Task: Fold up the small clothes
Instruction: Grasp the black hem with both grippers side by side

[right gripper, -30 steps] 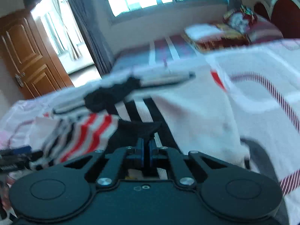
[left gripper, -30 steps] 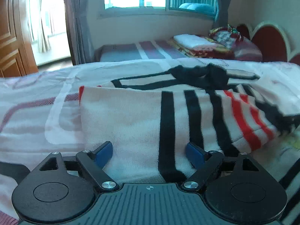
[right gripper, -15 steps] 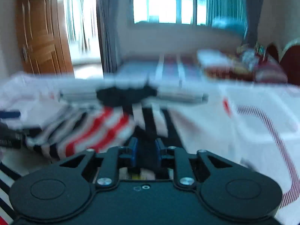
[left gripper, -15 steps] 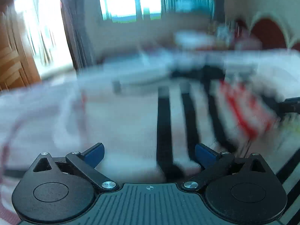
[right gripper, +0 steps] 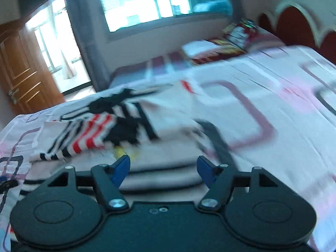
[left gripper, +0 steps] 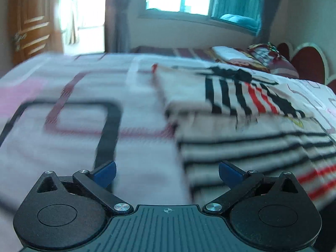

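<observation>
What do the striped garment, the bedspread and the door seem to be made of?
Garment: soft knit fabric, matte, going by its limp folds; weave blurred.
Bedspread: printed woven cloth, probably cotton, matte.
Door: brown wood or veneer, slight gloss on its raised panels.

White garment (left gripper: 226,96) with black and red stripes; pale bedspread (left gripper: 69,105) with maroon and black outlines; blue fingers (right gripper: 120,169).
</observation>
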